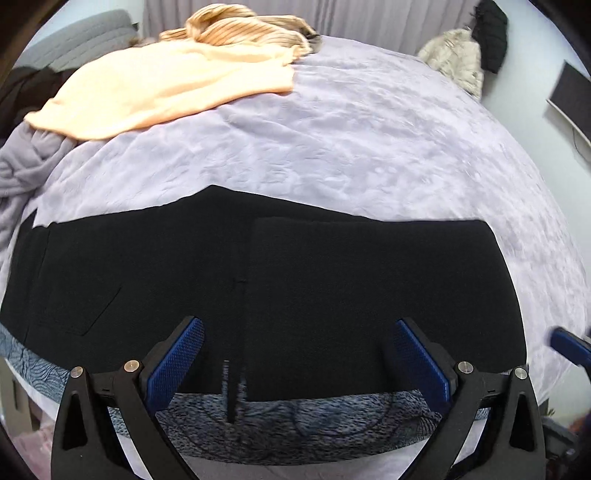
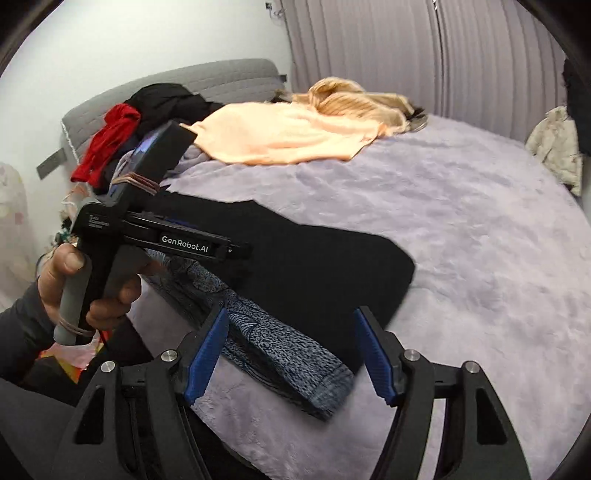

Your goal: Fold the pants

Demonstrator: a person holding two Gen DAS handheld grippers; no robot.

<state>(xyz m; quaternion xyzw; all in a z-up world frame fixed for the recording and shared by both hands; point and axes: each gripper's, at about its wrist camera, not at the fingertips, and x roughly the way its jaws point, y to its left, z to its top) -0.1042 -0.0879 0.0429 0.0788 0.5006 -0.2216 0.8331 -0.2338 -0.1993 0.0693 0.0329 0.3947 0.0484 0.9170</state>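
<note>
— Closest to us, what are the tongs doing?

— Both sets are spread wide with nothing between the blue pads. The left gripper (image 1: pixel 299 363) hangs over the near edge of the pants (image 1: pixel 258 288), and the right gripper (image 2: pixel 291 356) hovers by their end, above the patterned grey-blue cloth (image 2: pixel 280 347) that pokes out from under them.

— And the pants themselves?

— Black, lying flat along the near edge of the bed (image 1: pixel 369 140), on the lilac cover. From the left camera you can see a second layer laid over the right half, with a straight edge near the middle, so I'd judge at least one fold is in. The left part lies single, with a slanted pocket line showing.

— So what's left?

— Probably one more fold to bring it down to a compact packet, though that's only my reading. Which end is the waist I can't tell for sure.

— Which way do they run?

— Long axis side to side along the bed's edge, across the left tongs' line of sight. In the right camera they stretch away to the left, towards the left hand (image 2: pixel 79 288).

— Further back?

— A peach garment (image 1: pixel 166 92) and a tan striped one (image 1: pixel 240 27) near the far side, well apart from the pants.
</note>
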